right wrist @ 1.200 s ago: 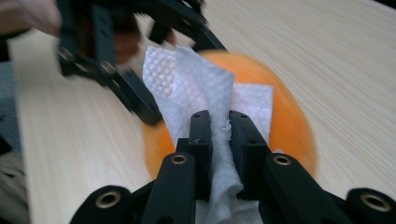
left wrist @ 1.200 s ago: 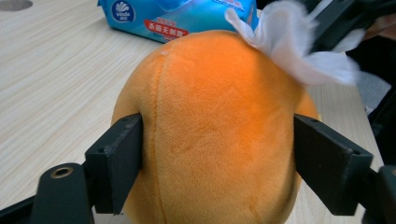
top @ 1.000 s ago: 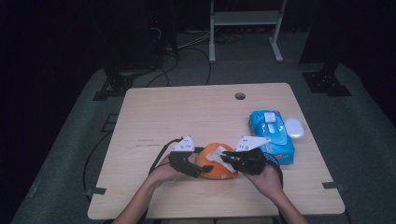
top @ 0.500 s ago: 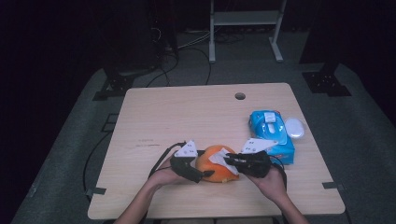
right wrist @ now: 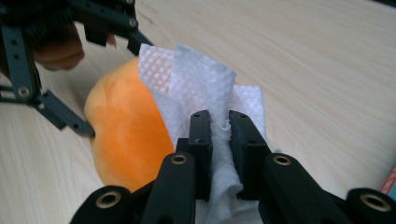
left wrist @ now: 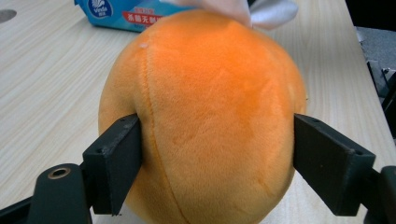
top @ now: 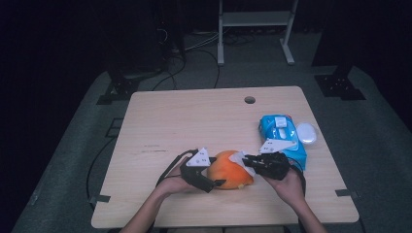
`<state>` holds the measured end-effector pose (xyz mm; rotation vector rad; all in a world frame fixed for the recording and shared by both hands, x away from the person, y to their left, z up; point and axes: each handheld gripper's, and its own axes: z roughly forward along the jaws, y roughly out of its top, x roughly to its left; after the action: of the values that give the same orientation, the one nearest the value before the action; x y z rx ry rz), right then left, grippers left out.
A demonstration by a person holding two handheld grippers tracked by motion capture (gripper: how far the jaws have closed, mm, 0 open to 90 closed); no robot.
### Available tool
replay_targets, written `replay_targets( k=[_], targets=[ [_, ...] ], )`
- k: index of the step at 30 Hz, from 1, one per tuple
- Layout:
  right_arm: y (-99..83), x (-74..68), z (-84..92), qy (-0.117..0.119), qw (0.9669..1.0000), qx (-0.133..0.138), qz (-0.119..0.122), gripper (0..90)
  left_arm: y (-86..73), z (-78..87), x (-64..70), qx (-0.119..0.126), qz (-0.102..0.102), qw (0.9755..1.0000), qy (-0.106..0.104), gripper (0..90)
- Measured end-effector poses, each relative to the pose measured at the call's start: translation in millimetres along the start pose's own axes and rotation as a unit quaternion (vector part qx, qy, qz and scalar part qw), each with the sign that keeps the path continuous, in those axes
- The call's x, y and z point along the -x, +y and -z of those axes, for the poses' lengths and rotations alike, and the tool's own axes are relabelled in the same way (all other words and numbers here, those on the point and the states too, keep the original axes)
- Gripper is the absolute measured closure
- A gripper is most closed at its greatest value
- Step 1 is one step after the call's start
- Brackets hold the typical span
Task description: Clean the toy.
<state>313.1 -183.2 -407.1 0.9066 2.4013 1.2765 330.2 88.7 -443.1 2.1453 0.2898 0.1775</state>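
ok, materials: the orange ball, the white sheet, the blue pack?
Orange ball: looks like plush fabric, matte short nap with stitched seams. White sheet: probably a nonwoven wipe or paper tissue, dotted embossing, soft folds. Blue pack: likely glossy plastic film, printed.

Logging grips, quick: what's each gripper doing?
Left gripper: closed on the orange plush.
Right gripper: closed on a white wipe.

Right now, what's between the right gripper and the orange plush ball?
A white wipe, pinched in the right gripper and lying against the orange plush ball, as the right gripper view shows.
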Motion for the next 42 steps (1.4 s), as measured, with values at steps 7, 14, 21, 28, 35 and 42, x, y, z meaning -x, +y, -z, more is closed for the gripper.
replay_targets(
  k=[7,14,21,28,35,42],
  targets=[
    [-2.2,3.2,-4.3,0.013,0.9998,-0.008,-0.011,78.9,1.4,5.7,-9.1,0.013,0.033,0.9994,-0.002,11.0],
    [0.0,-0.5,0.9,0.009,0.9999,-0.007,-0.007,78.8,2.6,1.3,-6.6,-0.008,0.024,0.9997,0.002,18.0],
    [18.5,-47.6,-9.7,0.035,0.997,0.014,0.068,78.7,11.8,-3.4,5.6,-0.016,-0.029,0.9994,0.015,21.0],
    [15.7,-32.2,-5.7,0.019,0.9987,0.012,0.046,78.9,6.1,-4.0,-4.7,0.006,0.035,0.9993,0.014,8.3],
    [18.5,-41.4,-5.2,0.021,0.9981,0.013,0.056,78.8,13.0,-2.0,-0.3,0.005,0.028,0.9995,0.01,22.4],
    [25.8,-62.4,-18.0,0.028,0.996,-0.003,0.085,79.0,17.5,-4.6,8.8,-0.002,-0.004,0.9998,0.019,22.6]
  ],
)
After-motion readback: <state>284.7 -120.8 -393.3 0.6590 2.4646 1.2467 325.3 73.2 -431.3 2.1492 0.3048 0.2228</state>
